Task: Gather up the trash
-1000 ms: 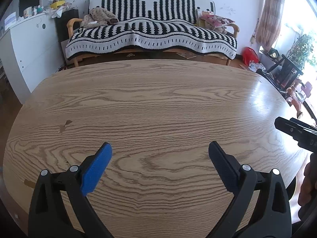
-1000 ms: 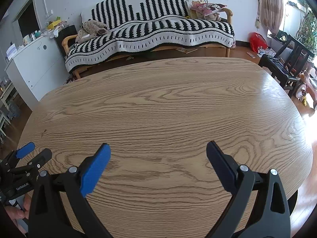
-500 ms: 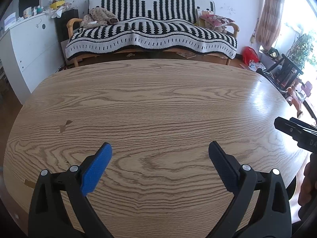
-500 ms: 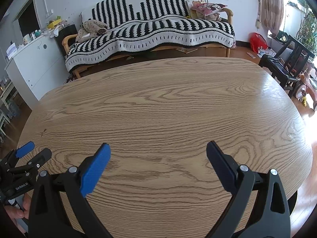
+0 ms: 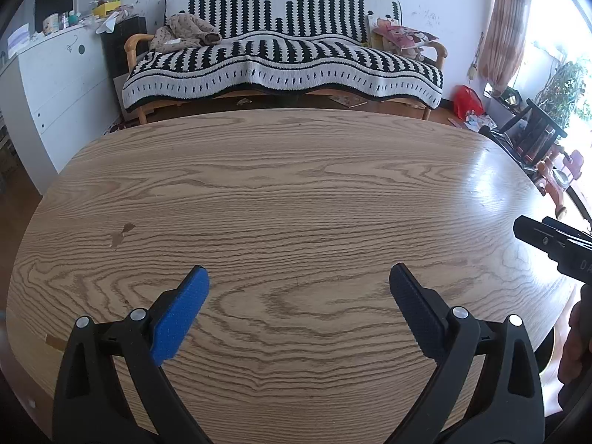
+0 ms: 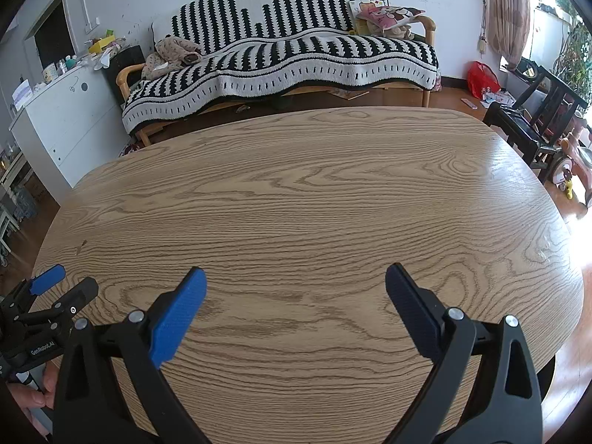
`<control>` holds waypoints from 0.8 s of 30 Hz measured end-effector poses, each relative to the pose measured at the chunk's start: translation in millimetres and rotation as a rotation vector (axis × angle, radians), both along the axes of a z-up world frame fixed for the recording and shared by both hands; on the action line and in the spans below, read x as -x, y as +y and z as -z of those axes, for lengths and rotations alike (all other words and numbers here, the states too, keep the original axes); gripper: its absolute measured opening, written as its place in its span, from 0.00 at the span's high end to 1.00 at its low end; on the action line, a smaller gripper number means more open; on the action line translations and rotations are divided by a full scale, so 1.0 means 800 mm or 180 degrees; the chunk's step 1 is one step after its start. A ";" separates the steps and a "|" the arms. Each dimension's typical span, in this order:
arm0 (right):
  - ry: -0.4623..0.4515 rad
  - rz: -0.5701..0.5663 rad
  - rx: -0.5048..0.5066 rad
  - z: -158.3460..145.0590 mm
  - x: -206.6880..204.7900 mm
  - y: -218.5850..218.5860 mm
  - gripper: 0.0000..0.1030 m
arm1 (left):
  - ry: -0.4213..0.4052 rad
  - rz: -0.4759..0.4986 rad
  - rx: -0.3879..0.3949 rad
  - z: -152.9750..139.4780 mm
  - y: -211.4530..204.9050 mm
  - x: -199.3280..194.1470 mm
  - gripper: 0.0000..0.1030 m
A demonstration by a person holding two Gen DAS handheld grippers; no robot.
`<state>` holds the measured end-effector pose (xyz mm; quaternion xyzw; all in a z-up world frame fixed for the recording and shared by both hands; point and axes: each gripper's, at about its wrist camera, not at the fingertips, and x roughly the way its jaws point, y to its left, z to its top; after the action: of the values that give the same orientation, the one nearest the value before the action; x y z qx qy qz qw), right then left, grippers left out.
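Search stage by the look of it: left black two-finger gripper (image 5: 298, 285) and right black two-finger gripper (image 6: 294, 283) both spread wide and empty above bare oval oak-grain wooden table (image 5: 296, 192), no trash in view, so next likely scanning elsewhere.
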<state>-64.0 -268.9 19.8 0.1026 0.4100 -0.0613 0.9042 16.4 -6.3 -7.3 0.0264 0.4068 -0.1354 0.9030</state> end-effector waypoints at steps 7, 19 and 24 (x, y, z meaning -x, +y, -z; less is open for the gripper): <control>-0.0006 -0.0003 -0.0003 0.000 0.001 -0.001 0.09 | 0.0013 -0.0011 -0.0001 0.004 0.002 0.000 0.08; 0.0020 -0.0016 -0.0002 0.001 0.000 -0.001 0.09 | 0.0010 -0.0010 -0.0008 0.004 0.003 0.000 0.08; 0.0016 -0.0027 0.0007 -0.001 0.001 -0.002 0.09 | 0.0015 -0.0006 -0.0017 0.003 0.002 -0.001 0.08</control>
<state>-64.9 -270.6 20.7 0.0997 0.4126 -0.0582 0.9036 17.5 -4.4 -9.4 0.0280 0.4094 -0.1336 0.9021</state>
